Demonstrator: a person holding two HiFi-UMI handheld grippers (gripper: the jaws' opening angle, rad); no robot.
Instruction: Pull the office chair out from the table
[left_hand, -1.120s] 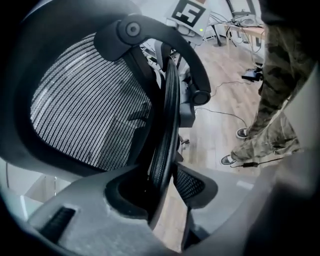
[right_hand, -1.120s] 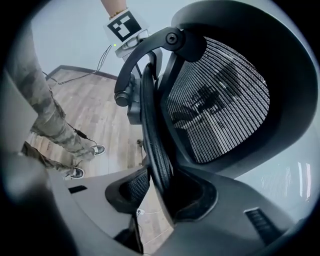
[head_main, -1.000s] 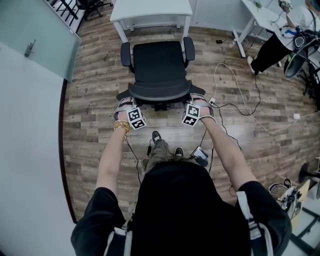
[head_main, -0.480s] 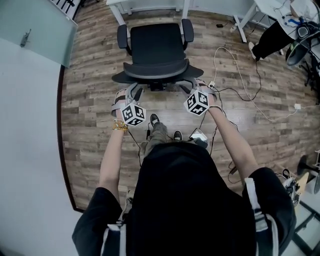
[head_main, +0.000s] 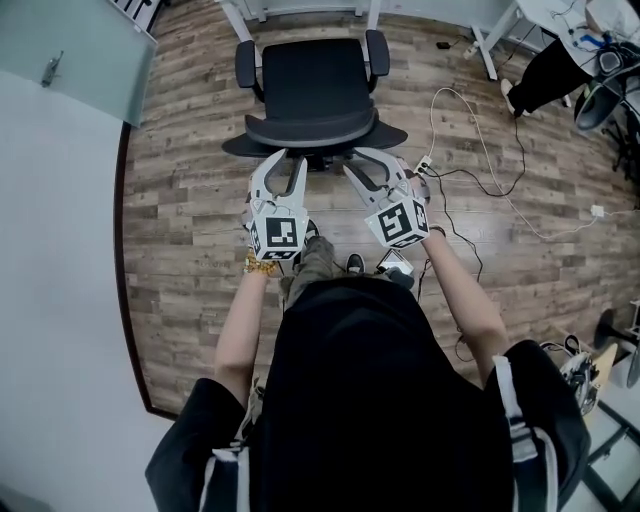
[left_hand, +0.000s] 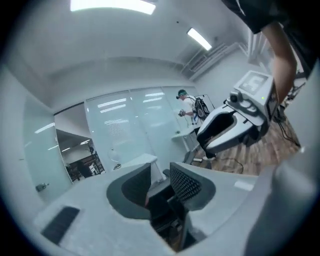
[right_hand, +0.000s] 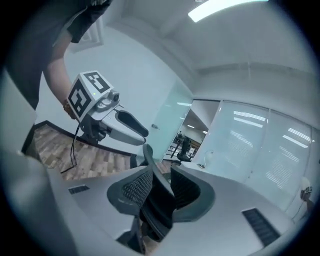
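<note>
The office chair (head_main: 312, 85) stands at twelve o'clock, just short of the table (head_main: 238, 14), which is mostly cut off. Cables (head_main: 470, 150) trail at three o'clock. The left gripper (head_main: 287, 160) and right gripper (head_main: 364, 162) hover over its backrest, jaws apart and closing on nothing.

Black mesh-backed office chair (head_main: 312, 85) stands on matt, grainy wood-plank floor (head_main: 185, 200).

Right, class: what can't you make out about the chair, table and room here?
Chair base: head view, mostly hidden under seat and backrest.
Table: head view, cut off by the top edge.
Person at top right: head view, cut by the edge.
</note>
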